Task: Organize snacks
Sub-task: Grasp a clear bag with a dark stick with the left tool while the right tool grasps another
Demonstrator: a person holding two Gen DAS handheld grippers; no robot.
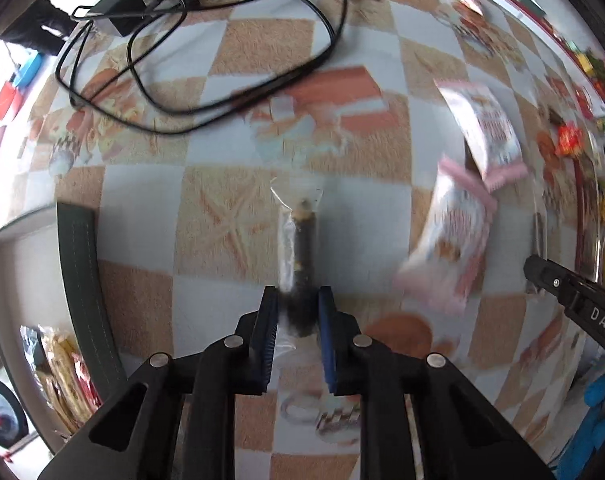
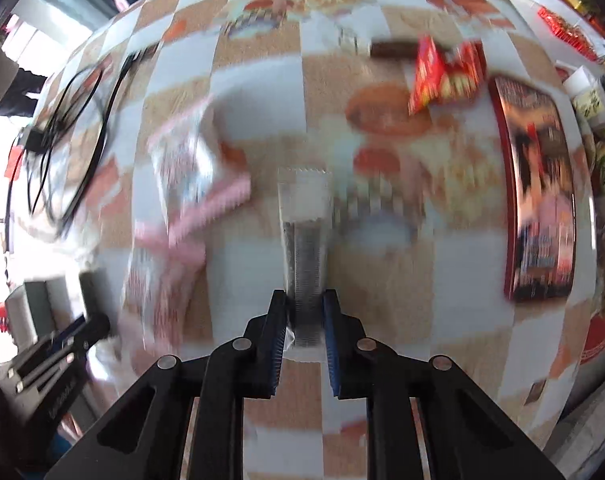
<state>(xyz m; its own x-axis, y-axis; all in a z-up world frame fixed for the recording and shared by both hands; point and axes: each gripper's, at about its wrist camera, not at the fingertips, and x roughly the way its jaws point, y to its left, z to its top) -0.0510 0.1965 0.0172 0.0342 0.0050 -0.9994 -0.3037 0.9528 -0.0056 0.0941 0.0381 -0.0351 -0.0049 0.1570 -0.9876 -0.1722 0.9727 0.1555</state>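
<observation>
- Gripping low centre frame, left gripper has jaws closed on a dark snack stick in clear wrap, long axis pointing up-frame
- Right gripper likewise clamps a clear-wrapped grey wafer, lengthwise up-frame

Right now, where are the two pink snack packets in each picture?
Left wrist view: the pink snack packets lie right of centre on the checked tablecloth, one overlapping the other, right of the left gripper.
Right wrist view: the pink snack packets lie left of centre, blurred, left of the right gripper.
Shared landmark: the black cable coiled on the cloth, upper left in the left wrist view, far left in the other.
</observation>
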